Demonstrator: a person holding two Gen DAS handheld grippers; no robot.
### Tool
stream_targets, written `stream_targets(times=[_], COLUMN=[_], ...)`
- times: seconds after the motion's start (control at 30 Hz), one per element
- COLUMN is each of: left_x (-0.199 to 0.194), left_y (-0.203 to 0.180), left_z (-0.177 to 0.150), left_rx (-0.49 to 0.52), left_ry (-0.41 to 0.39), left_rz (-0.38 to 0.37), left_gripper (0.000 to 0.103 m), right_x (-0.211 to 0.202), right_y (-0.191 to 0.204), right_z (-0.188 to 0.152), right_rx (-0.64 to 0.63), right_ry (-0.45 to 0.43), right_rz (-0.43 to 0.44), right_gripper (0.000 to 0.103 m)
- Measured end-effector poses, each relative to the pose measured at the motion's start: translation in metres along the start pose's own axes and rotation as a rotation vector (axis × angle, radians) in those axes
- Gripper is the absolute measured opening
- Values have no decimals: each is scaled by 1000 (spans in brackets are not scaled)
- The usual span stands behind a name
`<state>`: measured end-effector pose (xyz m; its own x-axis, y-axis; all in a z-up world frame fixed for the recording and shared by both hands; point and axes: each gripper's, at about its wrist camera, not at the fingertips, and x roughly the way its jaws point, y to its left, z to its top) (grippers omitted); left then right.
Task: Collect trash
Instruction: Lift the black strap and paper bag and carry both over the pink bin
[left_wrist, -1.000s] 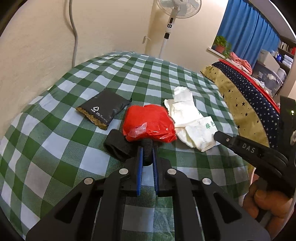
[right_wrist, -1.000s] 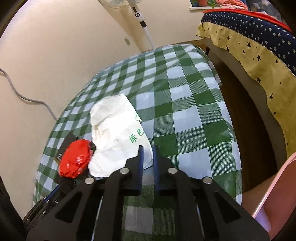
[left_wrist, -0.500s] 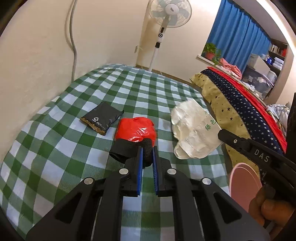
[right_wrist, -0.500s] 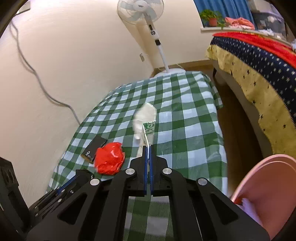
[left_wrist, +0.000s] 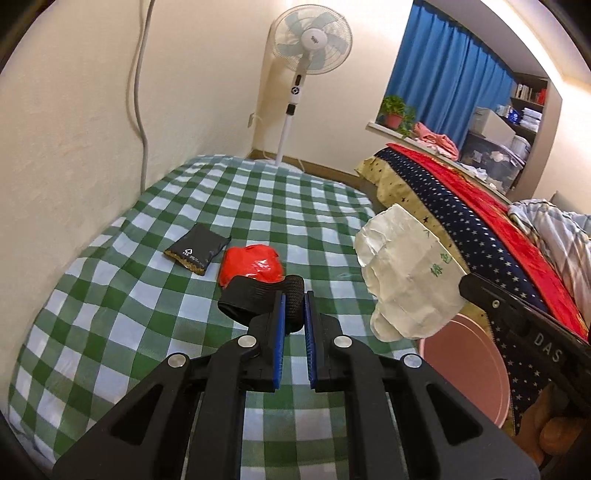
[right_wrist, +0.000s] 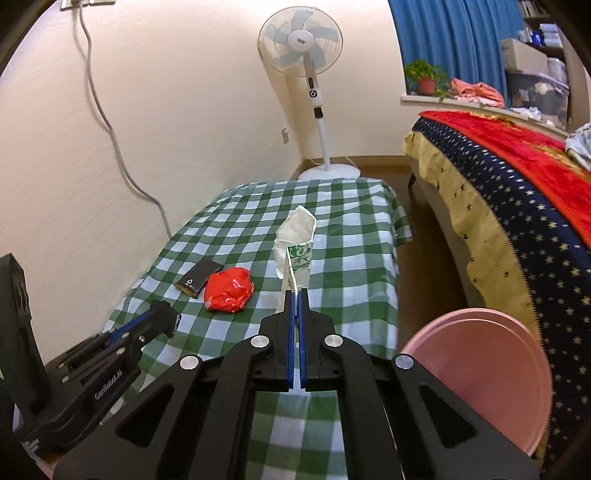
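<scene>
Pinching the white paper bag (right_wrist: 295, 254) by a thin edge in my right gripper (right_wrist: 296, 295), near the pink bin (right_wrist: 476, 365), left gripper (left_wrist: 293, 306) clamping a black roll (left_wrist: 258, 297), it could slip out short.

Both wrist views above checked table (left_wrist: 110, 295), fanward.
</scene>
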<state>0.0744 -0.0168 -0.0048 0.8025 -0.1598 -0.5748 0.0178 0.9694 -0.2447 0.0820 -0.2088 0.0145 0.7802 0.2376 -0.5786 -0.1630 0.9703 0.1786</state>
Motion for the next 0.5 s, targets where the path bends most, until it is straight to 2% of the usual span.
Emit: stream_targets(times=[0.5], left_x=[-19], left_y=[-38], left_z=[-15], left_rx=[53], left_ry=[-7], left_rz=[-103], left_gripper=[10], right_x=[-69], right_y=[-19], right_z=[-12], right_rx=[-3], right_ry=[-57], right_rz=[-97], right_gripper=[2])
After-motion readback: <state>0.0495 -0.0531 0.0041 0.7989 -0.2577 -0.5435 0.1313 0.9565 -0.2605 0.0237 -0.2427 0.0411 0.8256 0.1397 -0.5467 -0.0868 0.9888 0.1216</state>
